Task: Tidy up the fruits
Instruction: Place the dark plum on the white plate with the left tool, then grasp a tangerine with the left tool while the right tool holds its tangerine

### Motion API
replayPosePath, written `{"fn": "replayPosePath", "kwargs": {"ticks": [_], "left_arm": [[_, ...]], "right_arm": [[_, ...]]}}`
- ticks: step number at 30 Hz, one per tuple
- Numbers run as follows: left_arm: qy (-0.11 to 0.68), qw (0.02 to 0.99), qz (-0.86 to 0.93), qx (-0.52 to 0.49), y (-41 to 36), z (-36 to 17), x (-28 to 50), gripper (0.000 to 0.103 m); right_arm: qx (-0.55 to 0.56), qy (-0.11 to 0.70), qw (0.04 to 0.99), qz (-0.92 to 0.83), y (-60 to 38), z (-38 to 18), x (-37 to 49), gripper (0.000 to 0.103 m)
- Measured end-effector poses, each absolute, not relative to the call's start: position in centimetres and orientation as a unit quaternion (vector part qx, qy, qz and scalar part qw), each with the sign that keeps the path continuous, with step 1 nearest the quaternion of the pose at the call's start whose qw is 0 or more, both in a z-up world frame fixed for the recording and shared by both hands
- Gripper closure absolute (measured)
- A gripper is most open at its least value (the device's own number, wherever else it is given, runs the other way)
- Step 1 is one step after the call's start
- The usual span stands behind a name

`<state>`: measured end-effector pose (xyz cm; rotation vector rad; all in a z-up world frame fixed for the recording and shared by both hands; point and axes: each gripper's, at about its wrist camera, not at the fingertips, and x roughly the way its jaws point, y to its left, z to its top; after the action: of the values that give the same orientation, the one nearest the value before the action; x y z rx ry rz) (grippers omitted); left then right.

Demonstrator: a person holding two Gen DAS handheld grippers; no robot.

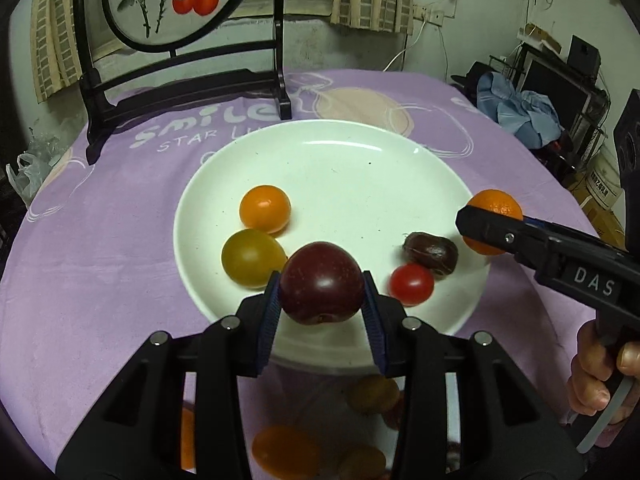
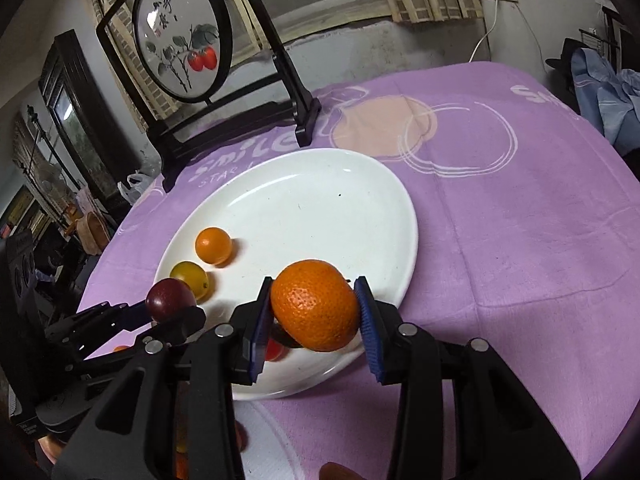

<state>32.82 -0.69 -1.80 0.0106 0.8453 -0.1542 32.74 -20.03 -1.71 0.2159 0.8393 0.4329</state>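
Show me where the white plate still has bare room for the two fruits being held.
The far half of the white plate is bare, from the far rim down to the small orange fruit. The centre is free too. The near edge is crowded: yellow-green tomato, red tomato, dark date-like fruit. The left gripper holds a plum, the right gripper a mandarin.
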Motion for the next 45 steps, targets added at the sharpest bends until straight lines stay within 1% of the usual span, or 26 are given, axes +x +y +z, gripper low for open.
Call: {"fn": "replayPosePath", "kwargs": {"ticks": [2, 3, 4, 5, 8, 10, 14, 19, 24, 31, 37, 40, 41, 42, 45], "left_arm": [[0.415, 0.907, -0.073, 0.004, -0.5, -2.0, 33.1, 0.062], [0.417, 0.906, -0.071, 0.002, -0.4, -2.0, 33.0, 0.059], [0.416, 0.907, -0.069, 0.000, -0.2, -1.9, 32.9, 0.041], [0.406, 0.912, -0.064, -0.002, 0.1, -1.3, 32.3, 0.024], [0.380, 0.923, -0.058, 0.000, 0.8, 0.2, 30.7, 0.012], [0.369, 0.928, -0.053, -0.008, 1.4, 1.0, 29.5, 0.008], [0.355, 0.934, -0.037, -0.024, 3.3, 1.8, 27.2, 0.005], [0.351, 0.936, -0.004, -0.043, 6.3, 1.3, 24.7, 0.003], [0.370, 0.926, 0.018, -0.071, 8.4, 0.1, 23.6, 0.003], [0.368, 0.928, 0.037, -0.048, 8.3, -0.1, 22.9, 0.003], [0.374, 0.925, 0.042, -0.052, 8.6, -0.3, 23.1, 0.003], [0.375, 0.925, 0.042, -0.054, 8.7, -0.3, 23.0, 0.003], [0.374, 0.925, 0.042, -0.053, 8.7, -0.2, 23.0, 0.003], [0.373, 0.925, 0.043, -0.053, 8.7, -0.2, 22.9, 0.003], [0.371, 0.926, 0.044, -0.054, 8.8, -0.1, 22.9, 0.003]], "right_arm": [[0.099, 0.401, 0.887, 0.207, -19.9, -1.6, 32.5, 0.050], [0.098, 0.397, 0.889, 0.205, -20.0, -1.4, 32.3, 0.040], [0.095, 0.388, 0.894, 0.201, -20.1, -0.9, 31.7, 0.038], [0.094, 0.380, 0.898, 0.202, -20.3, -0.5, 31.2, 0.038], [0.085, 0.354, 0.906, 0.214, -20.6, 1.1, 29.2, 0.038], [0.071, 0.345, 0.909, 0.224, -20.6, 1.7, 27.7, 0.038], [0.037, 0.341, 0.905, 0.252, -20.3, 2.0, 24.8, 0.038], [-0.004, 0.365, 0.889, 0.277, -20.1, 0.5, 21.6, 0.038], [-0.023, 0.403, 0.861, 0.309, -19.5, -1.3, 19.8, 0.038], [-0.027, 0.427, 0.834, 0.349, -19.1, -1.9, 18.5, 0.038], [-0.035, 0.435, 0.827, 0.355, -18.8, -2.5, 17.8, 0.038], [-0.039, 0.442, 0.822, 0.356, -18.7, -2.9, 17.8, 0.040], [-0.040, 0.445, 0.821, 0.356, -18.5, -3.1, 17.8, 0.045], [-0.041, 0.447, 0.819, 0.357, -18.5, -3.2, 17.8, 0.047], [-0.047, 0.454, 0.815, 0.358, -18.2, -3.6, 17.8, 0.050]]}}
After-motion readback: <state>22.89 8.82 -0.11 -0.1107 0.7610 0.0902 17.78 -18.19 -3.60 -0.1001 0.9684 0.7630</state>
